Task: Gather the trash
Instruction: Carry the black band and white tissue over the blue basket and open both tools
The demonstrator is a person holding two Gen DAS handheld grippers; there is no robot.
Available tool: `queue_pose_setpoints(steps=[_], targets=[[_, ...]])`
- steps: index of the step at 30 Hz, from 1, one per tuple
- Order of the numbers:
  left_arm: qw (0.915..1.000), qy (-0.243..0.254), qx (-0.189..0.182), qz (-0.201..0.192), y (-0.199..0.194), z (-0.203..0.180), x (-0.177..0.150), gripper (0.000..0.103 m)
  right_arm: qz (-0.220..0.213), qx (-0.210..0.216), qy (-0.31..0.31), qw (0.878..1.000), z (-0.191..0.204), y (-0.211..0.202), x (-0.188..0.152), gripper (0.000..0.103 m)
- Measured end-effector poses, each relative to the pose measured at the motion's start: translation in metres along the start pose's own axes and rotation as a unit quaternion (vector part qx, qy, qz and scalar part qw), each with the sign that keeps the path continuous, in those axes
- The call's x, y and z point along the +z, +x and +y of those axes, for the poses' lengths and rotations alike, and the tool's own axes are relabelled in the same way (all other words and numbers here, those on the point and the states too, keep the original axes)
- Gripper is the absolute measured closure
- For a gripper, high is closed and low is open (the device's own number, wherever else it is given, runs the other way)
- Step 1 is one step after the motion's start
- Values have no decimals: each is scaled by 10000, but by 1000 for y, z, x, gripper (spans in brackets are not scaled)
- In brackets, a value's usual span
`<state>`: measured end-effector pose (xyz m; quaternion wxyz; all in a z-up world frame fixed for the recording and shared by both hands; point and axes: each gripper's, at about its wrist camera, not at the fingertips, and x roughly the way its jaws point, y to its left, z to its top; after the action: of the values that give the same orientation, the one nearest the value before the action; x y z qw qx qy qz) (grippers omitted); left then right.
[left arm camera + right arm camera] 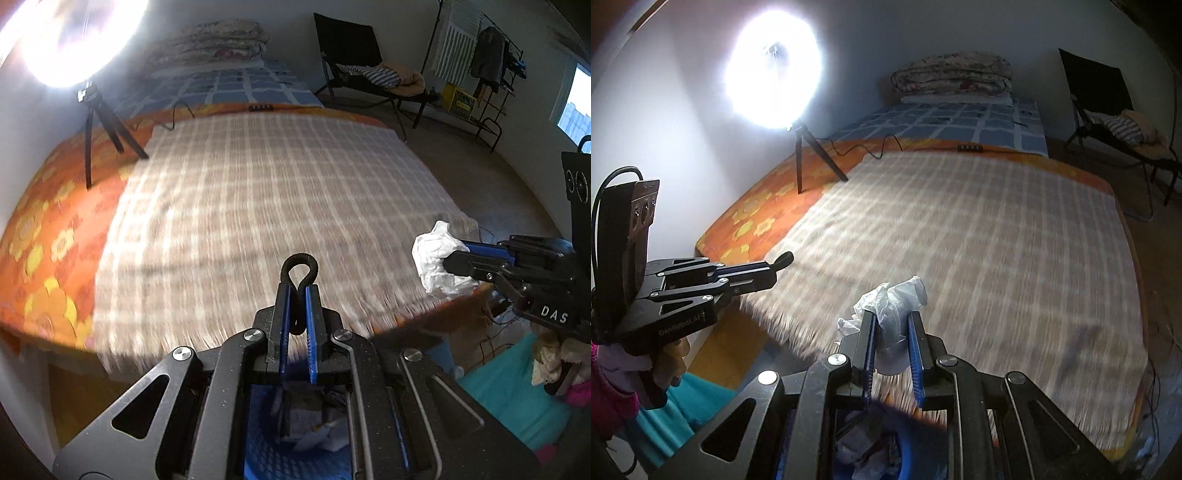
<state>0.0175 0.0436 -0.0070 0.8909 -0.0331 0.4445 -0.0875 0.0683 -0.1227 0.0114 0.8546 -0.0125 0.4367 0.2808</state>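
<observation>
My left gripper [298, 295] is shut on a black looped band [300, 271] and holds it over the near edge of the checked blanket [258, 199]. It also shows in the right wrist view [777, 266] at the left. My right gripper [892, 321] is shut on a crumpled white tissue [897, 306] above the bed's near edge. That tissue [437, 260] and gripper [456, 254] show at the right of the left wrist view. A blue mesh bin [266, 454] with trash inside sits below both grippers, seen under the right one too [905, 458].
A ring light on a black tripod [801, 158] stands on the orange flowered sheet [48, 229] at the left. A black cable and power strip [969, 147] lie at the blanket's far edge. A folding chair with clothes [369, 74] and a drying rack [480, 62] stand at the right.
</observation>
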Motion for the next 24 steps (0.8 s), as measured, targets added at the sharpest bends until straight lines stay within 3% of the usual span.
queue_pose_setpoints(steps=[14, 24], targets=[[9949, -357, -102, 933, 39, -3, -89, 97, 600, 73, -126, 9981, 28, 16, -78, 88], [9923, -379, -12, 1180, 55, -11, -109, 97, 999, 144, -295, 9945, 41, 40, -111, 86]])
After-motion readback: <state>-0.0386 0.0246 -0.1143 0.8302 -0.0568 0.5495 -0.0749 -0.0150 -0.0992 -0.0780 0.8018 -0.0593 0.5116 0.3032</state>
